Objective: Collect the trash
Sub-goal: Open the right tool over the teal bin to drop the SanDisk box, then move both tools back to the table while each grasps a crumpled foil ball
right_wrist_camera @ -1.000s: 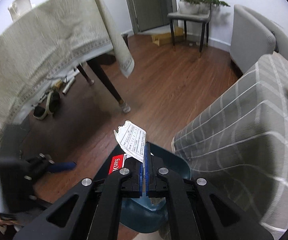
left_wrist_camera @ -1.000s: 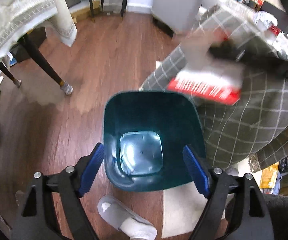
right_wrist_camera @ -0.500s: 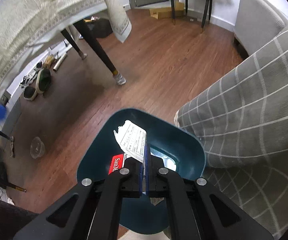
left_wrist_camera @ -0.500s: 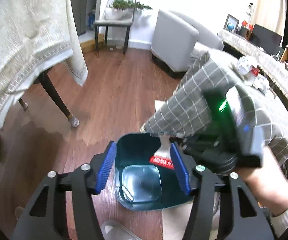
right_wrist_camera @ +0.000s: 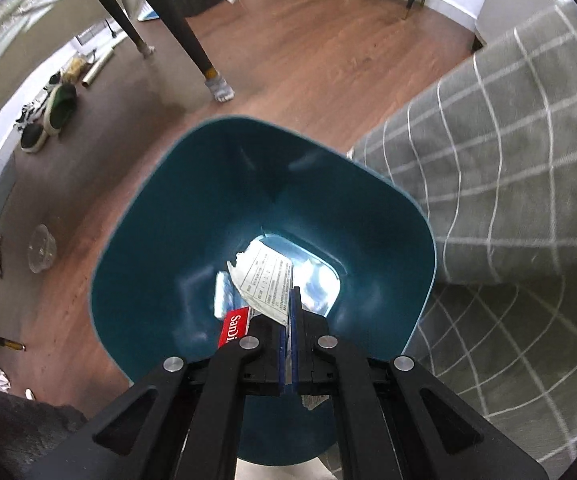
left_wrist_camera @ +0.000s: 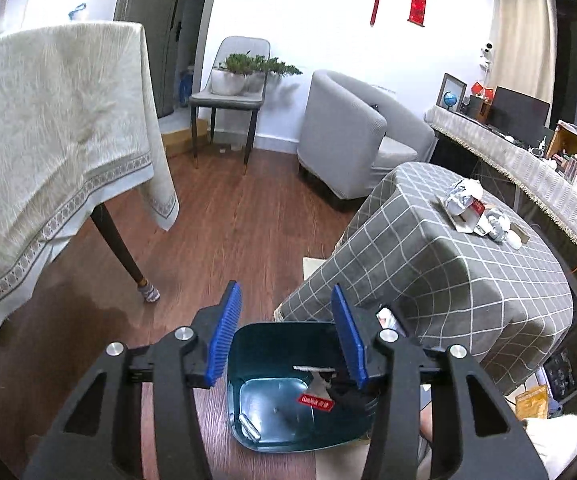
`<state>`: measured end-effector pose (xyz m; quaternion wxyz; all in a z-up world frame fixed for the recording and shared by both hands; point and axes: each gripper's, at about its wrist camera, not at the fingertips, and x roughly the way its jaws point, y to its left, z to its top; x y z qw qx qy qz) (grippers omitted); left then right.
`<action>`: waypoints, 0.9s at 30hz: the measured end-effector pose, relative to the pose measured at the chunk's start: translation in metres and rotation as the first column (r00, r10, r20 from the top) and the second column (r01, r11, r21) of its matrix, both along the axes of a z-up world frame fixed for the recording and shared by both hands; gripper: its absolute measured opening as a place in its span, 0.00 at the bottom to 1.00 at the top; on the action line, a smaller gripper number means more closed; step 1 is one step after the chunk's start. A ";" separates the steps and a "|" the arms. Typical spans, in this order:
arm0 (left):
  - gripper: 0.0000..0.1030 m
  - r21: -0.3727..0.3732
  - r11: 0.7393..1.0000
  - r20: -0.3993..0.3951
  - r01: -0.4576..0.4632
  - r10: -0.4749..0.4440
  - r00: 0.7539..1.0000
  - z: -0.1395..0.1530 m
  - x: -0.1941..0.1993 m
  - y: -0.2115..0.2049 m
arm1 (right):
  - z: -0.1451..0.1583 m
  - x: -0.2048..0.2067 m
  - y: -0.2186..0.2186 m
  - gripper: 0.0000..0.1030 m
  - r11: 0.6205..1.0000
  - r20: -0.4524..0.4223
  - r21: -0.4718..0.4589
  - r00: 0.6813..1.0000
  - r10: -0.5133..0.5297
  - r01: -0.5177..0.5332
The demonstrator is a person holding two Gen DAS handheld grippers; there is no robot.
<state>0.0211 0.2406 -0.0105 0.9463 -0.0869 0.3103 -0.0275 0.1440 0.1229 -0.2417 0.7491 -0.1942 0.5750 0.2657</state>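
Right tongs (right_wrist_camera: 288,332) clamped on torn packet (right_wrist_camera: 266,284), over teal bin (right_wrist_camera: 136,264) mouth | left tongs (left_wrist_camera: 286,336) apart, jaws just closing, empty, bin at 6 o'clock | packet's lower part hidden by pads.

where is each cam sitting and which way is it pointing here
Left wrist: on the left gripper, tilted down across the room at the checked table; its open blue fingers, just closing on nothing, frame the teal bin.
Right wrist: on the right gripper, aimed steeply down into the teal bin; its shut fingers pinch a torn package.
Shared: bin, package, checked table.
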 end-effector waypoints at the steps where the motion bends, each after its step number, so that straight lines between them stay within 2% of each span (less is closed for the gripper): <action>1: 0.48 0.000 1.000 0.007 -0.001 0.001 1.000 0.003 0.000 -0.001 | -0.003 -0.001 -0.002 0.02 1.000 -0.006 -0.010 1.000 -0.001 0.001; 3: 0.48 -0.009 1.000 0.014 0.003 -0.003 1.000 0.006 0.000 0.000 | -0.006 -0.001 -0.004 0.04 1.000 -0.019 -0.021 1.000 -0.002 0.002; 4: 0.48 -0.013 1.000 0.017 0.006 -0.006 1.000 0.006 -0.002 0.000 | -0.006 -0.002 -0.005 0.12 1.000 -0.023 -0.024 1.000 -0.002 0.002; 5: 0.48 -0.015 1.000 0.024 0.009 -0.009 1.000 0.009 -0.003 -0.002 | -0.007 -0.002 -0.006 0.29 1.000 -0.024 -0.025 1.000 -0.004 0.003; 7: 0.49 -0.010 1.000 0.037 0.013 -0.012 0.999 0.013 -0.004 -0.005 | -0.006 -0.004 -0.008 0.39 1.000 -0.014 -0.017 1.000 -0.007 0.006; 11: 0.49 0.002 1.000 0.067 0.006 -0.006 0.998 0.021 -0.006 -0.007 | -0.001 -0.006 -0.011 0.39 1.000 -0.006 -0.007 1.000 -0.002 0.002; 16: 0.50 0.016 1.000 0.107 -0.006 0.005 0.994 0.033 -0.008 -0.011 | 0.027 -0.011 -0.014 0.39 0.999 0.034 0.047 0.999 0.022 -0.024; 22: 0.53 0.020 1.000 0.108 -0.015 0.013 0.994 0.037 -0.003 -0.020 | 0.084 -0.021 -0.017 0.39 0.985 0.124 0.159 0.991 0.050 -0.070; 27: 0.62 0.030 0.999 0.134 -0.025 0.021 0.991 0.046 -0.001 -0.031 | 0.135 -0.027 -0.026 0.43 0.958 0.224 0.264 0.973 0.054 -0.113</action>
